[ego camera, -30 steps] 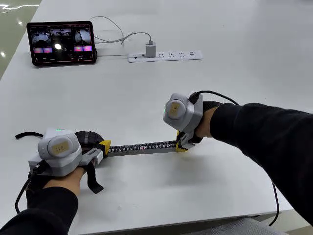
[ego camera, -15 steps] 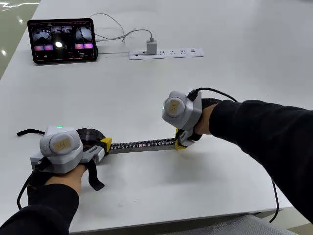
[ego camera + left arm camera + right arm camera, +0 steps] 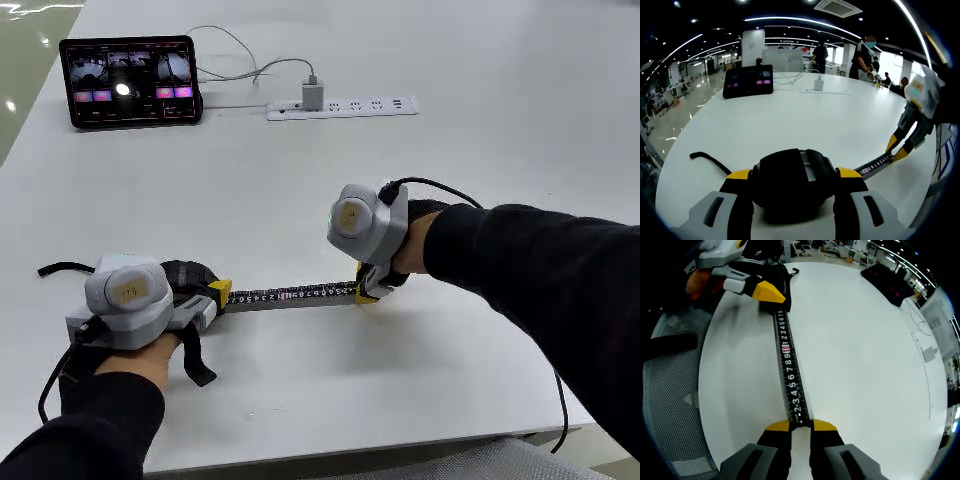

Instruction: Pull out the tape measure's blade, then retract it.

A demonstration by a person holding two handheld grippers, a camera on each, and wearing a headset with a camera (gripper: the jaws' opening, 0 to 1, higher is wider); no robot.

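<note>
At the near edge of the white table [image 3: 300,180]: left gripper [image 3: 794,176], clamped on the tape measure's case [image 3: 185,277]; right gripper [image 3: 801,426], pinched on the blade [image 3: 788,370] tip. Blade drawn partly out, laid flat between them; retraction judged outstanding.

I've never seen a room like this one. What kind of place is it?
Probably a big open office or lab hall. There's a wide white table with a tablet and a power strip on it, and long strip lights over a shiny floor.
</note>
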